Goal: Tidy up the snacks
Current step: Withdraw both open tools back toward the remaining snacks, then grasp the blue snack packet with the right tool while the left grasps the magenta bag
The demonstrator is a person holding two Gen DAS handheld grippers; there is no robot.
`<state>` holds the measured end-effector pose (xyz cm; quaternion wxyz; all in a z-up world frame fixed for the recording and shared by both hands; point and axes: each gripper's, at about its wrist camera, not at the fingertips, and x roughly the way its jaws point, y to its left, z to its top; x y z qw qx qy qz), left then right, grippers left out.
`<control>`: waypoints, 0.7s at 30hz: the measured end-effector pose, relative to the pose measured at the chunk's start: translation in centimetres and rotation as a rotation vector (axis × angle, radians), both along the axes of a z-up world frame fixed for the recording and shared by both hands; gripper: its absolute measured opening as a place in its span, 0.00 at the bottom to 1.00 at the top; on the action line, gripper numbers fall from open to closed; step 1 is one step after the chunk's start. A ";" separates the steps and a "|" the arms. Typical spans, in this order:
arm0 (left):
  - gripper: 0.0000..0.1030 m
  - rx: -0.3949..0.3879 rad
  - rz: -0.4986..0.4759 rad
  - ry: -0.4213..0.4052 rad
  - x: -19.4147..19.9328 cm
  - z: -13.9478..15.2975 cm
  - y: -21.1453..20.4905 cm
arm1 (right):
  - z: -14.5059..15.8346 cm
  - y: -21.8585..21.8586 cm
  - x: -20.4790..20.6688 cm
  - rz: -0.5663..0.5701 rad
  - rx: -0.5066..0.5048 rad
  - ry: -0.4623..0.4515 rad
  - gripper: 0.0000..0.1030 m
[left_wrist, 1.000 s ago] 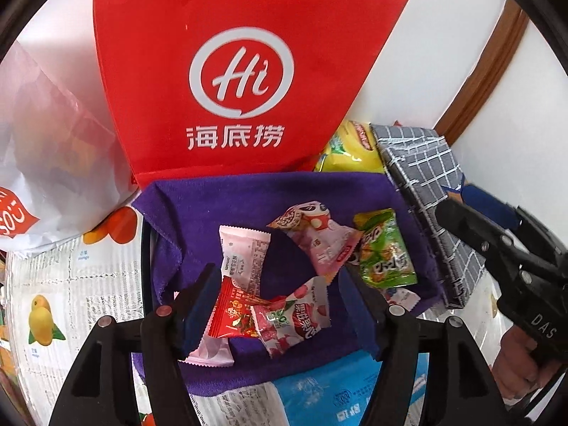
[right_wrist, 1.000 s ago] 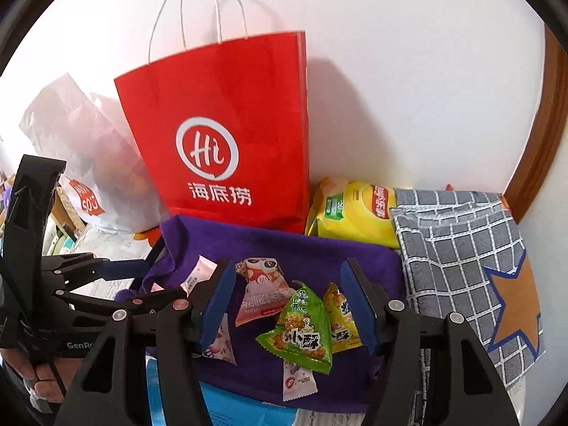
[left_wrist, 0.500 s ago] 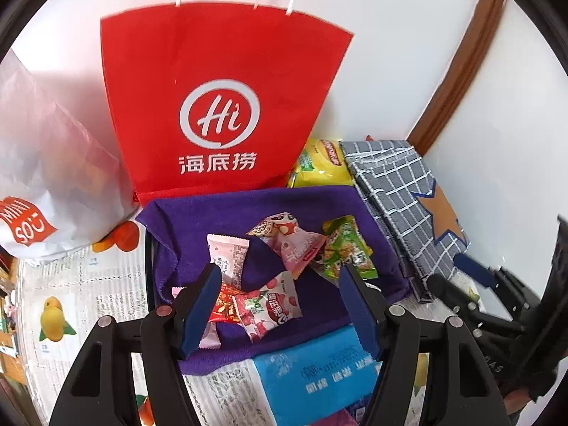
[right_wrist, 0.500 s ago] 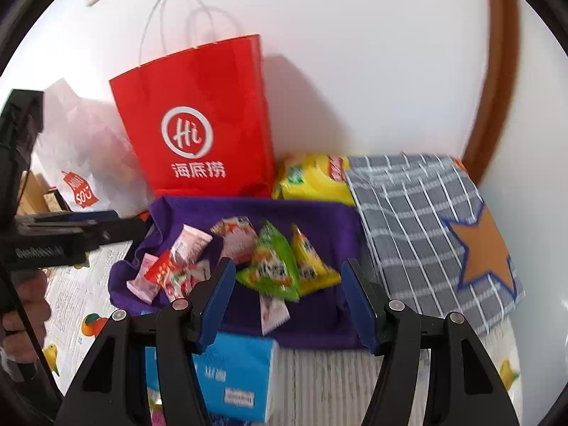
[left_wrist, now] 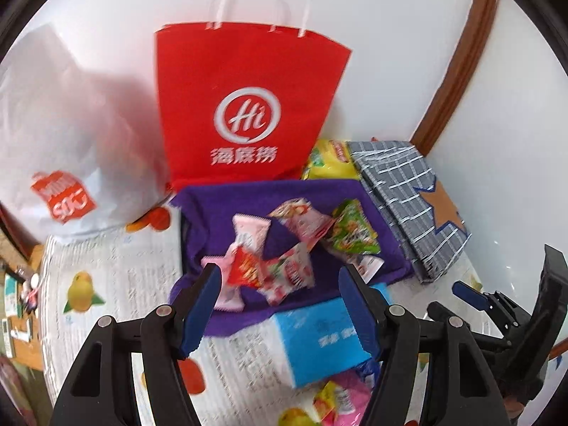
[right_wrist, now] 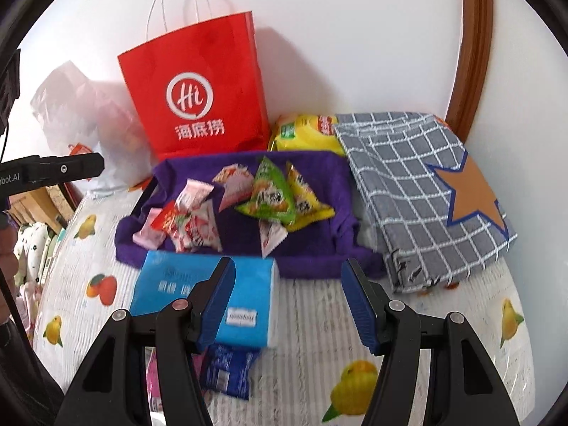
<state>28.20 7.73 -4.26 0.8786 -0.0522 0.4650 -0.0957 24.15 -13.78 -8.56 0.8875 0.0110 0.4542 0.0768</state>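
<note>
We count one red paper bag [right_wrist: 198, 96], one white plastic bag [left_wrist: 67, 149], one purple cloth [right_wrist: 312, 248], one blue tissue pack [right_wrist: 245, 284], one checked fabric bag [right_wrist: 419, 191], one yellow crisp packet [right_wrist: 305, 135].

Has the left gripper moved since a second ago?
Yes. The left gripper has pulled back and up from the purple cloth: the red bag looks smaller, its handles show, and the blue tissue pack is now between the open jaws.
</note>
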 end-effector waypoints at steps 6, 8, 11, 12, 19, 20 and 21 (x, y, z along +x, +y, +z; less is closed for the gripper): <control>0.65 0.007 0.052 0.048 -2.0 -1.6 2.1 | -1.5 0.8 -1.6 0.021 0.035 0.041 0.60; 0.65 0.006 0.059 0.054 -2.7 -2.0 2.5 | -2.4 1.3 -2.1 0.049 0.032 0.067 0.60; 0.65 0.006 0.073 0.070 -3.7 -2.6 3.0 | -3.7 2.2 -3.0 0.066 -0.004 0.084 0.60; 0.65 0.006 0.076 0.073 -4.1 -2.9 3.1 | -4.2 2.4 -3.2 0.073 -0.011 0.090 0.60; 0.65 0.030 0.086 0.118 -6.7 -4.8 3.2 | -8.1 3.1 -4.0 0.095 -0.004 0.165 0.55; 0.65 0.033 0.087 0.122 -7.0 -5.0 3.2 | -8.4 3.2 -4.0 0.098 0.001 0.172 0.55; 0.65 0.036 0.088 0.128 -7.3 -5.1 3.1 | -8.8 3.3 -4.1 0.102 0.011 0.180 0.55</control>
